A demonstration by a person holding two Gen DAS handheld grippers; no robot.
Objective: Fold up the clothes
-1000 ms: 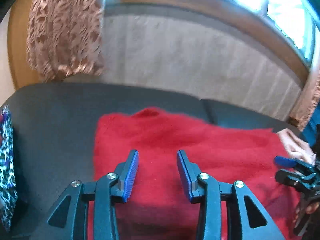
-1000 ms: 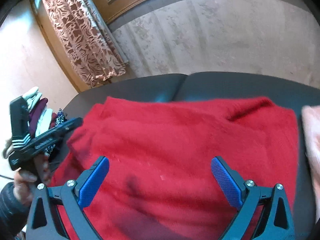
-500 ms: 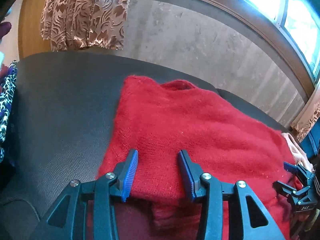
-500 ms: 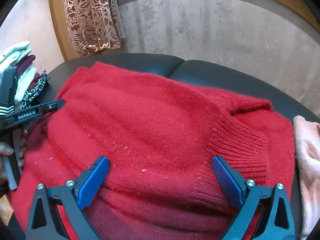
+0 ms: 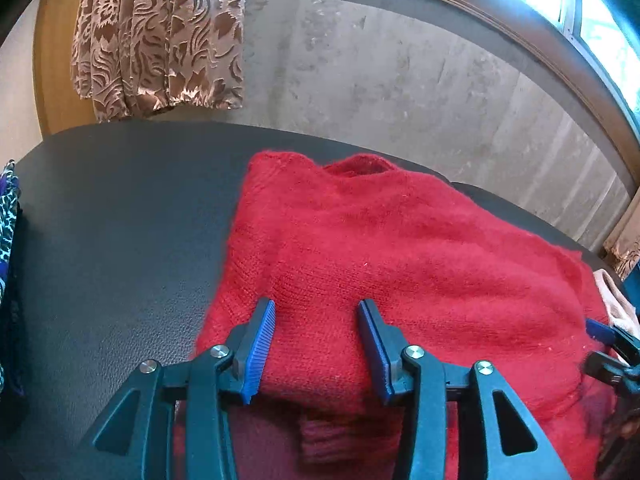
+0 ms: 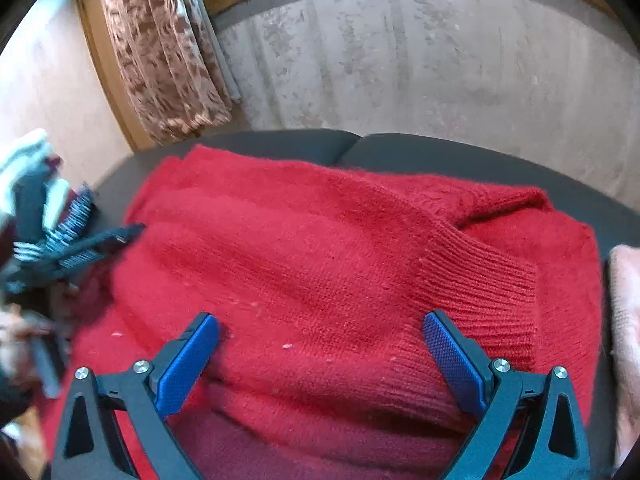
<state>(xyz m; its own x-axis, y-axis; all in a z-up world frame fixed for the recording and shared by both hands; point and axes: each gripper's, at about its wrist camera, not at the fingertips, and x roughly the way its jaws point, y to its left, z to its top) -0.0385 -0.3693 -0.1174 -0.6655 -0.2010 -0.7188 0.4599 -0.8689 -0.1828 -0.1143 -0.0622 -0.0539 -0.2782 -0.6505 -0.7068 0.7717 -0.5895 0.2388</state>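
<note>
Blue ribbed fingers (image 5: 260, 350) of our left gripper (image 5: 318, 350) stand partly spread, with a thick roll of the red sweater (image 5: 400, 264) bulging up between them; the pads sit against the knit on both sides, though we cannot tell whether they truly squeeze it. Our right gripper (image 6: 320, 364) has its fingers (image 6: 454, 360) spread wide, both pressed down into the sweater (image 6: 320, 264) with a broad hump of wool between them, nothing pinched. Just under the left gripper, at six o'clock in its view, a ribbed edge of the sweater lies in shadow below the upper layer. At four o'clock in that view the tip of the right gripper (image 5: 612, 350) pokes in over the garment's edge, and in the right wrist view the left gripper (image 6: 80, 244) shows blurred at nine o'clock (too smeared to read its jaws). Further out, the sweater lies folded over itself on a dark leather-like cushion (image 5: 120, 220), its ribbed cuff (image 6: 492, 280) laid across the body towards three o'clock. A pale pink garment (image 6: 626, 320) lies just beside the sweater at three o'clock, and patterned clothes (image 5: 8, 220) sit at nine o'clock in the left view. Beyond the cushion rises a grey wall (image 6: 440, 60), with a brown patterned curtain (image 5: 160, 32) hanging at eleven o'clock.
</note>
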